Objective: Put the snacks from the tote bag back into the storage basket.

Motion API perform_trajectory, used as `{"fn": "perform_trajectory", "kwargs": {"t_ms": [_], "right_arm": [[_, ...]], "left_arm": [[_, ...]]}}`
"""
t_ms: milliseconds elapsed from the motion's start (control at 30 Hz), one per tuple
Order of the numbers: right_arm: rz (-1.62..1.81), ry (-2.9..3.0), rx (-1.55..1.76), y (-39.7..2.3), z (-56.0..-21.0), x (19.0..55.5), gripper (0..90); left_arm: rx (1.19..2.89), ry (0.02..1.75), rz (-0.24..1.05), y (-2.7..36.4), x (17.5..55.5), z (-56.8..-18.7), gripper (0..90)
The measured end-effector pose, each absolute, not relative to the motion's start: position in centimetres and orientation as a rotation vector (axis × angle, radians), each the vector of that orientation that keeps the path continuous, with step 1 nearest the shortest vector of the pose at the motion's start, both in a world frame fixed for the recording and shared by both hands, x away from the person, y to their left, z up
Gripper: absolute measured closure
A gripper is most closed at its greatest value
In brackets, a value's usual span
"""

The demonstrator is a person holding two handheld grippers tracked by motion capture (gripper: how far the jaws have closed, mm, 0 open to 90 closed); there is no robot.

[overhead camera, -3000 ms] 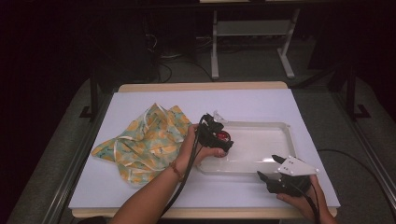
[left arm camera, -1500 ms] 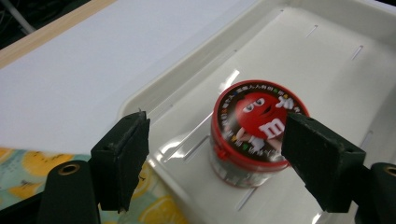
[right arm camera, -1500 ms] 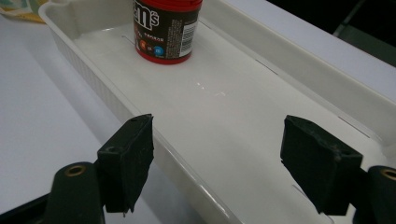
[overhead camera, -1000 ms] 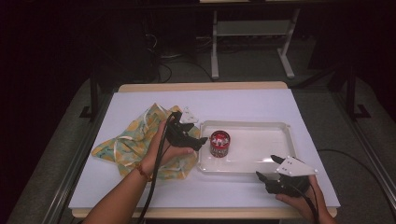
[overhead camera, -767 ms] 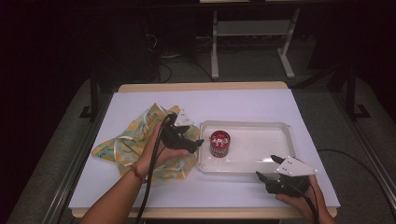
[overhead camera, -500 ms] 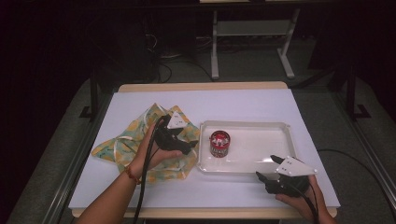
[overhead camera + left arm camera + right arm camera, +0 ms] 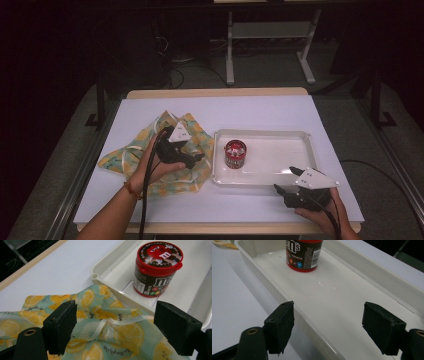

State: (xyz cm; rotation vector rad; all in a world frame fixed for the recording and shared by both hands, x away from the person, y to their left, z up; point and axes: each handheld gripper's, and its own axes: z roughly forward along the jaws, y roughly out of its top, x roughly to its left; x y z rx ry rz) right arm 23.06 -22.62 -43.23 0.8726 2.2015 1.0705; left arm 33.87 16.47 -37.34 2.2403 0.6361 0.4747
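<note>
A red-lidded candy tub [image 7: 235, 153] [image 7: 156, 268] [image 7: 303, 253] stands upright at the left end of a white tray [image 7: 280, 172] [image 7: 110, 272] [image 7: 294, 312]. Left of the tray lies a crumpled lemon-print cloth [image 7: 130, 155] [image 7: 105, 332]. My left gripper [image 7: 192, 159] [image 7: 113, 330] hovers open just above the cloth, jaws wide apart and empty, pointing toward the tub. My right gripper [image 7: 282, 192] [image 7: 334, 330] is open and empty at the tray's front right corner, its jaws straddling the tray's near wall.
White paper [image 7: 250, 115] covers the wooden table [image 7: 215, 93]; its far half and the front strip are bare. A metal frame stands on the dark floor beyond the table. Cables trail from both grippers toward the front edge.
My left gripper let go of the candy tub in the tray and drew back leftward over the cloth. The tub stays standing in the tray. The right gripper has not moved.
</note>
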Motion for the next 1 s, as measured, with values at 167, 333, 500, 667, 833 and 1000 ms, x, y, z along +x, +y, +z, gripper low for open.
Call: {"fn": "perform_trajectory", "kwargs": {"t_ms": [167,333,500,667,833,1000], "right_arm": [[1.066,2.206,0.873,-22.6,-43.3,23.1,25.0],[1.066,2.206,0.872,-22.6,-43.3,23.1,25.0],[1.064,2.208,0.872,-22.6,-43.3,23.1,25.0],[1.063,2.209,0.872,-22.5,-43.3,23.1,25.0],[1.062,2.21,0.871,-22.6,-43.3,23.1,25.0],[1.061,2.213,0.87,-22.5,-43.3,23.1,24.9]], "left_arm": [[2.245,0.633,0.486,17.3,33.7,-37.6,18.3],[2.24,0.626,0.494,18.2,33.3,-37.8,18.3],[2.242,0.627,0.509,19.1,33.0,-38.0,18.3],[2.243,0.624,0.52,19.9,32.6,-38.3,18.3],[2.245,0.61,0.539,20.7,32.1,-38.6,18.3],[2.242,0.594,0.549,21.5,31.6,-38.9,18.0]]}}
